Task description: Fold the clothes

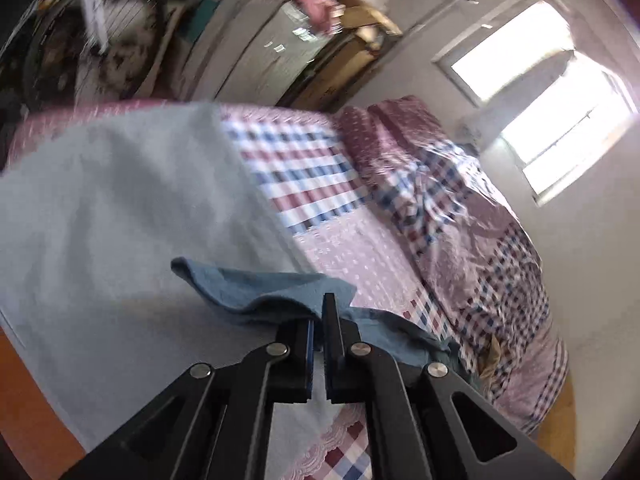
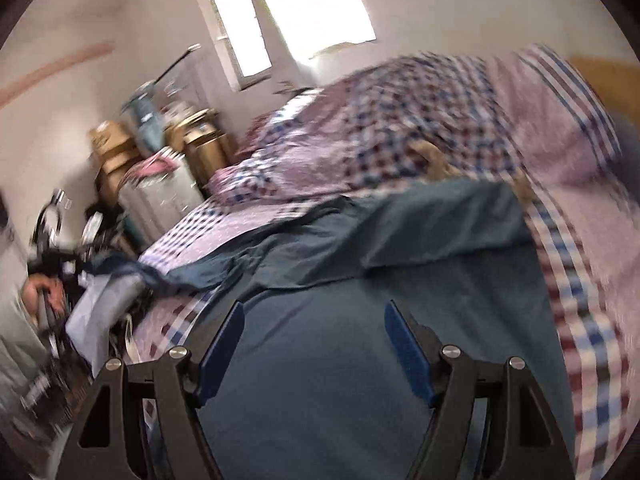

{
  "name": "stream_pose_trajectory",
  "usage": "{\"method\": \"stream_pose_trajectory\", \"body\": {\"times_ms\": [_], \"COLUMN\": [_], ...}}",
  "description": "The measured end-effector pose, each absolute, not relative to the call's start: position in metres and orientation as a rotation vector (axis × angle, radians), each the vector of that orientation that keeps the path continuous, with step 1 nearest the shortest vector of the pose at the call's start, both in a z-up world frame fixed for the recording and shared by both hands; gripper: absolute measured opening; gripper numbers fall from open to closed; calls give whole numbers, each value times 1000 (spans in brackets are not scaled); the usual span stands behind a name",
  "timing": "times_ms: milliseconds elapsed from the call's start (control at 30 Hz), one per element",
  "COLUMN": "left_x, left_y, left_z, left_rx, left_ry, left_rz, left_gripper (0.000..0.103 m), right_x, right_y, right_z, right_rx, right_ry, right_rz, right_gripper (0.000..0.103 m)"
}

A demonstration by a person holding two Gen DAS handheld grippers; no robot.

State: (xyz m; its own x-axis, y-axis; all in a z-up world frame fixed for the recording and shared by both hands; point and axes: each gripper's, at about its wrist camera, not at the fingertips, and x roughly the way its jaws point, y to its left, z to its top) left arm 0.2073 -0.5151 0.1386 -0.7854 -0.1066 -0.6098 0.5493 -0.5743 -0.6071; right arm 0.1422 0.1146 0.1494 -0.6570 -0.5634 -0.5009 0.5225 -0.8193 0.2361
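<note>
Left gripper (image 1: 319,312) is pinching the blue garment's (image 1: 276,292) edge (jaws closed). Right gripper (image 2: 314,312) is hovering wide open over blue cloth (image 2: 320,380), window (image 2: 304,4) at 12 o'clock.

A garment (image 2: 360,320) lies spread on the bed (image 2: 560,152), a crumpled quilt (image 2: 400,120) behind it, boxes (image 2: 116,148) beyond.

Blown-out window (image 1: 536,92) glare, motion blur, fisheye warp
</note>
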Motion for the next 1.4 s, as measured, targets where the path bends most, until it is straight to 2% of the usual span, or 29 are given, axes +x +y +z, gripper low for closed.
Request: {"method": "stream_pose_trajectory", "body": {"times_ms": [133,433,700,933,967,1033,1233,1267,1300,1333,1400], "left_x": [205,179,169,170,170,171,171,171,172,172,173], "left_y": [-475,-325,-190,-145,-142,-136,-133,-133,-133,-133,-134], "left_z": [171,213,187,157,154,150,145,144,144,143,141], "left_rx": [810,1134,1530,1702,1725,1766,1832,1839,1845,1852,1859], "left_ry": [1037,728,509,442,438,427,443,453,463,472,491], "left_rz": [-2537,-2879,-3025,-3018,-3017,-3015,-3012,-3011,-3009,-3007,-3001], "left_gripper": [2,2,2,2,2,2,2,2,2,2,2], "right_x": [162,203,226,227,228,231,230,230,230,230,229], "right_y": [81,48,33,20,17,12,-2,-4,-6,-8,-8], "right_z": [159,162,140,112,109,104,93,92,92,91,90], "right_rx": [597,328,226,238,233,210,199,199,200,203,222], "right_ry": [106,204,339,436,448,503,573,575,573,567,538], "right_rz": [-2347,-2253,-2208,-2197,-2194,-2215,-2228,-2222,-2216,-2210,-2198], "right_gripper": [76,76,76,76,73,54,46,43,30,24,25]}}
